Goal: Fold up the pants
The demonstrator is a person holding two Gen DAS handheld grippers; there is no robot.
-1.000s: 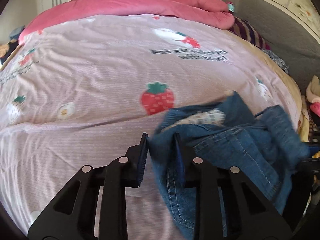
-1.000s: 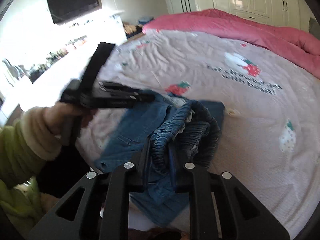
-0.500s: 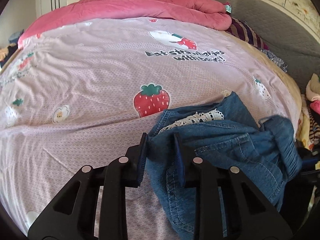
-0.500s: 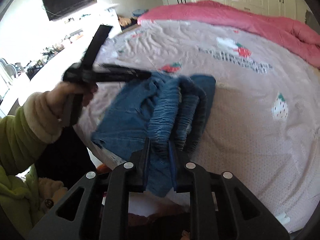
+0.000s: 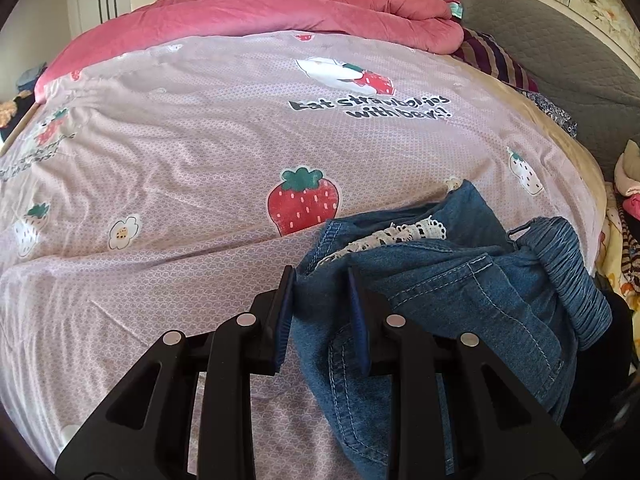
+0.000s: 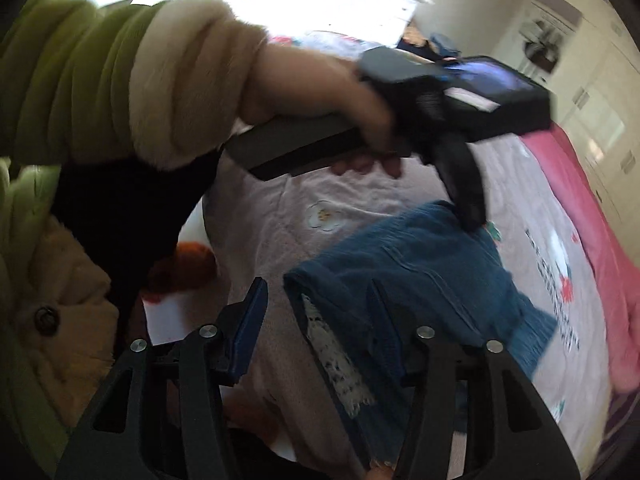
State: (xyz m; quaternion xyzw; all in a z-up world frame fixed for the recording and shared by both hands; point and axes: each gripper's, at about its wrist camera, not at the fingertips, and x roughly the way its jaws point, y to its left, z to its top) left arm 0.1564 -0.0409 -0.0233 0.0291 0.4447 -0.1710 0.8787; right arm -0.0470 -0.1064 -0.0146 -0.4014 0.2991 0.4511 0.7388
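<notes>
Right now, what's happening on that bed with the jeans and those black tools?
A person is folding blue jeans on a pink strawberry bedsheet, holding a two-finger tool in each hand. The left claw is clamped on one edge of the denim. The right claw is opening, with a lace-trimmed fold of the jeans between its fingers but no longer pinched. The jeans lie bunched near the bed's edge.

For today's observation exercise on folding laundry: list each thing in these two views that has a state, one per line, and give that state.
left tool: shut on a denim edge of the jeans
right tool: jaws opening, jeans edge between them, pads clear of it
jeans: bunched on the bed, lace trim showing, not yet folded flat
bedsheet: spread out, lightly wrinkled
pink duvet: rolled along the far side
</notes>
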